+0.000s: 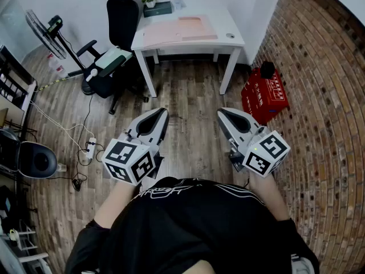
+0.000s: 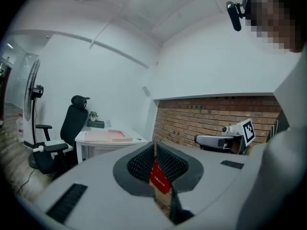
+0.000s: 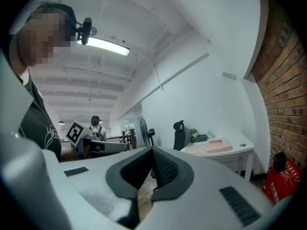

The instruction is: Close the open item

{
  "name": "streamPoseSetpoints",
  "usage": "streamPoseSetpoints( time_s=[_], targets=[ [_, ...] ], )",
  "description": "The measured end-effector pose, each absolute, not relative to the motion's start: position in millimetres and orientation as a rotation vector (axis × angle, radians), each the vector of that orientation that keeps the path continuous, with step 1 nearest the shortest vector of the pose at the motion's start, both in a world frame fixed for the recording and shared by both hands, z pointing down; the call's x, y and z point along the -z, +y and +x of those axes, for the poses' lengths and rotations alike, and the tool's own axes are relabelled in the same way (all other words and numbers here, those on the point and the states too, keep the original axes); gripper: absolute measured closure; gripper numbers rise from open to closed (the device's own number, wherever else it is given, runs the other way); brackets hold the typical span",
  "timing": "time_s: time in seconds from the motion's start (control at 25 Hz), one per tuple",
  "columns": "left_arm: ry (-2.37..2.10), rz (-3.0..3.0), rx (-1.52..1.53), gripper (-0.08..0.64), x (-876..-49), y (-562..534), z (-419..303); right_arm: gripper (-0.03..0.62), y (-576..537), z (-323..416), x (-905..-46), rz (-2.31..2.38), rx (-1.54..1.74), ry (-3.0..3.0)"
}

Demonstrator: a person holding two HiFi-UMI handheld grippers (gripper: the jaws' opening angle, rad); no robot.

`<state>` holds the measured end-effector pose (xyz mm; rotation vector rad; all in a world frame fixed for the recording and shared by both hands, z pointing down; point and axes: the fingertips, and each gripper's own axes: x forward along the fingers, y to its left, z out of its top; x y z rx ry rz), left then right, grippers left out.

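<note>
A pink flat item [image 1: 179, 28] lies on the white desk [image 1: 228, 27] at the far side of the room; I cannot tell from here whether it stands open. It also shows in the left gripper view [image 2: 112, 136] and the right gripper view [image 3: 216, 145]. My left gripper [image 1: 161, 112] and right gripper [image 1: 221, 112] are held side by side over the wooden floor, well short of the desk, both pointing towards it. The left gripper's [image 2: 154, 145] jaws are shut with nothing between them. The right gripper's [image 3: 152, 150] jaws are shut and hold nothing either.
A black office chair [image 1: 117, 44] and a standing fan [image 1: 43, 30] are left of the desk. A red crate [image 1: 265, 93] sits by the brick wall [image 1: 319, 96] on the right. Cables and a power strip [image 1: 90, 147] lie on the floor at left. Another person [image 3: 95, 126] stands far off.
</note>
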<state>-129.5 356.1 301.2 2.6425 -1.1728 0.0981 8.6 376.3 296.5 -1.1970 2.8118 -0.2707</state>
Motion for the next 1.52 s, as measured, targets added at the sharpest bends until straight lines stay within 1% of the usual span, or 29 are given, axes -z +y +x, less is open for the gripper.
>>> streamPoseSetpoints(
  time_s=[0.84, 1.32, 1.36, 1.44, 1.52],
  targets=[
    [-1.15, 2.655, -0.093, 0.518, -304, 330, -116, 0.594, 359, 36, -301, -1.28, 0.267, 2.77],
    [-1.144, 2.676, -0.051, 0.517, -312, 267, -113, 0.592, 302, 59, -309, -1.376, 0.237, 2.75],
    [-1.146, 2.67, -0.045, 0.515, -313, 257, -115, 0.586, 292, 63, -309, -1.389, 0.236, 2.744],
    [-1.165, 2.66, -0.039, 0.505, -315, 233, -122, 0.517, 269, 71, -309, -1.423, 0.24, 2.723],
    [-1.185, 2.637, -0.036, 0.433, -320, 205, -130, 0.455, 243, 81, -312, -1.462, 0.259, 2.692]
  ],
)
